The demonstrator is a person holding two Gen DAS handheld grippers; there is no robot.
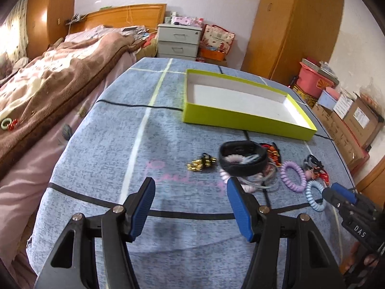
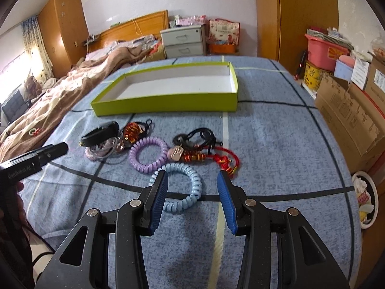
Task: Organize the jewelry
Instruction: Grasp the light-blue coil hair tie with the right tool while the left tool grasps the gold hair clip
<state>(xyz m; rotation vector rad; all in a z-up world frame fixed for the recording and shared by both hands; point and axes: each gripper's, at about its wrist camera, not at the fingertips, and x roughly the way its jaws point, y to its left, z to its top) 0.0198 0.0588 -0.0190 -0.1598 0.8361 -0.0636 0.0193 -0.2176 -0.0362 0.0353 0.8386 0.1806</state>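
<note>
With the green box (image 2: 168, 103) empty and the jewelry (image 2: 154, 149) lying loose on the table (image 2: 276, 144) before it, nothing sorted yet; both grippers' fingers (image 1: 144, 207) (image 2: 226, 200) apart, holding nothing.

1. Pink beaded bracelets (image 1: 250, 183): partly hidden behind the black band (image 1: 243, 161) and a blue finger pad (image 1: 238, 207).
2. Right gripper (image 1: 336, 193): cut off by the left view's edge.
3. Gold trinket (image 1: 201, 163): blurred, its kind unclear.
4. Red knotted items (image 2: 133, 131): partly covered, too small to identify.
</note>
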